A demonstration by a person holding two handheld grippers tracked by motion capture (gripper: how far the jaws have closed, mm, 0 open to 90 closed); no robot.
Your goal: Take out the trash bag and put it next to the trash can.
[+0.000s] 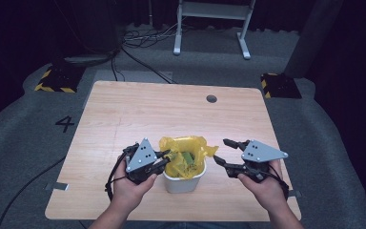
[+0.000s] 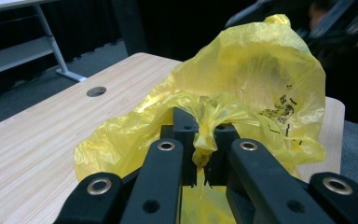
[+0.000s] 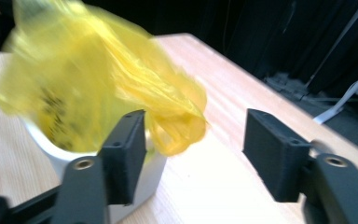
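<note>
Pinching a twisted bunch of the yellow bag point(image 2: 242, 93), the left gripper point(image 1: 163, 160) had its jaws pressed together on the plastic at the bag's left rim, as the left gripper view showed. The bag point(image 1: 187, 153) lined a small white bin point(image 1: 184, 182) that stood upright on the wooden table point(image 1: 138, 109), near the front edge and about midway left to right. Bag edges stood up loose and crumpled above the bin rim; something green sat inside, too small to tell what. The right gripper point(image 1: 224, 152) was just right of the bin, jaws spread wide, holding nothing. In the right gripper view a flap of the bag point(image 3: 121, 88) hung over the bin point(image 3: 135, 177) beside the gripper's left jaw, blurred; could not tell if it touched. The left hand point(image 1: 131, 183) and right hand point(image 1: 262, 183) gripped the tools from the near side. A round hole point(image 1: 211, 98) sat in the table's far right part. Cables point(image 1: 143, 36) and a white frame point(image 1: 212, 19) lay on the floor beyond the table.
</note>
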